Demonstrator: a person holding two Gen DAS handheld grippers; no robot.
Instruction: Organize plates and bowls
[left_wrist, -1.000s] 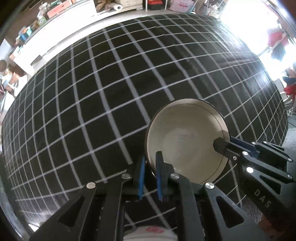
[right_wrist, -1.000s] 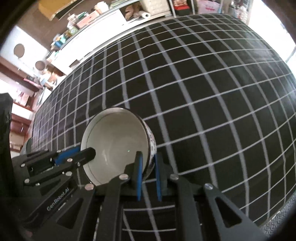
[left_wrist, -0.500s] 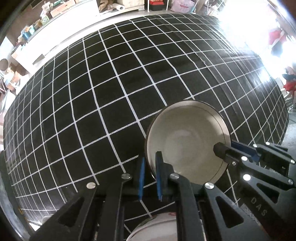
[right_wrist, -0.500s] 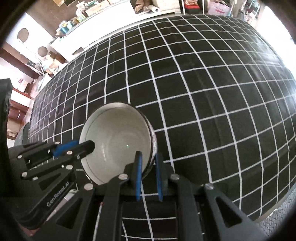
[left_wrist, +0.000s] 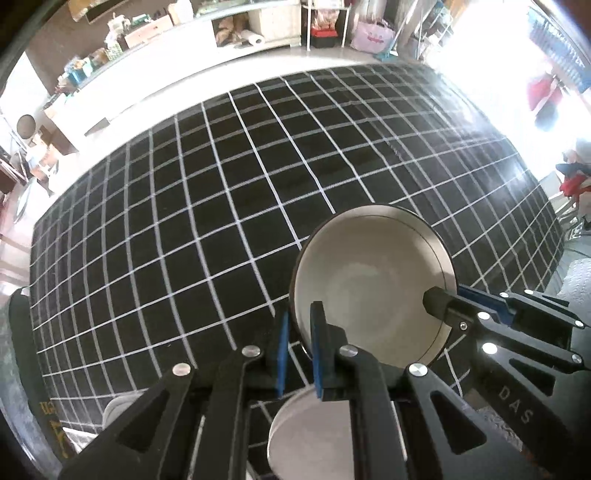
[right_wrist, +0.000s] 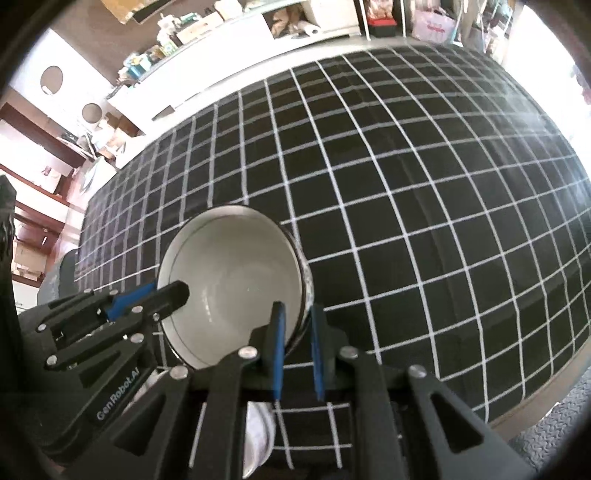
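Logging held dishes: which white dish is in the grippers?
The bowl, lifted with both grippers clamped on its rim; the other white dish sits below on the checked cloth.

Left hand-held gripper (left_wrist: 298, 349) narrowed, blue pads clamped on near-left rim of bowl (left_wrist: 373, 284), one pad inside, one outside. Right hand-held gripper (right_wrist: 297, 350) likewise narrowed on opposite rim, pads either side of wall. Both tilted downward, facing roughly same way, side by side, each visible in other's view.

A bowl (left_wrist: 373, 291) sits above the tablecloth (left_wrist: 207, 206), nearer dishes (left_wrist: 310, 432) below it.
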